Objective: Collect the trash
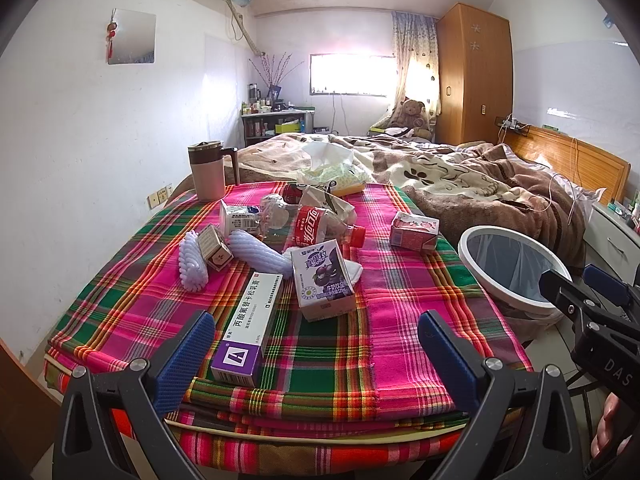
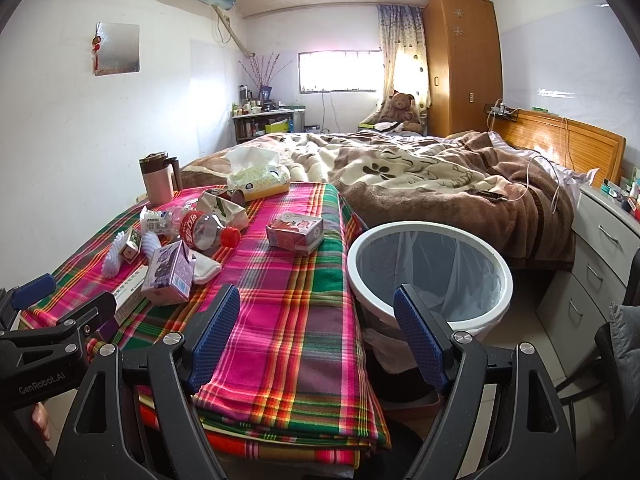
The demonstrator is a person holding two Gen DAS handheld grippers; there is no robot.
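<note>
Trash lies scattered on a plaid cloth over the table (image 1: 400, 320). A long white medicine box (image 1: 248, 328) lies nearest, its purple end close to the left finger of my left gripper (image 1: 318, 356), which is open and holds nothing. Behind it stand a purple milk carton (image 1: 322, 280) (image 2: 168, 276), a crushed cola bottle (image 1: 316, 226) (image 2: 204, 228), white foam nets (image 1: 194, 264) and a pink carton (image 1: 414, 230) (image 2: 294, 232). My right gripper (image 2: 318, 334) is open and empty, over the table's right edge beside the white-rimmed trash bin (image 2: 400, 226) (image 1: 516, 232).
A lidded mug (image 1: 208, 172) and a tissue pack (image 2: 258, 178) stand at the table's far end. An unmade bed (image 2: 420, 176) lies behind the bin. White drawers (image 2: 600, 248) stand at the right, and a wardrobe (image 2: 460, 60) by the window.
</note>
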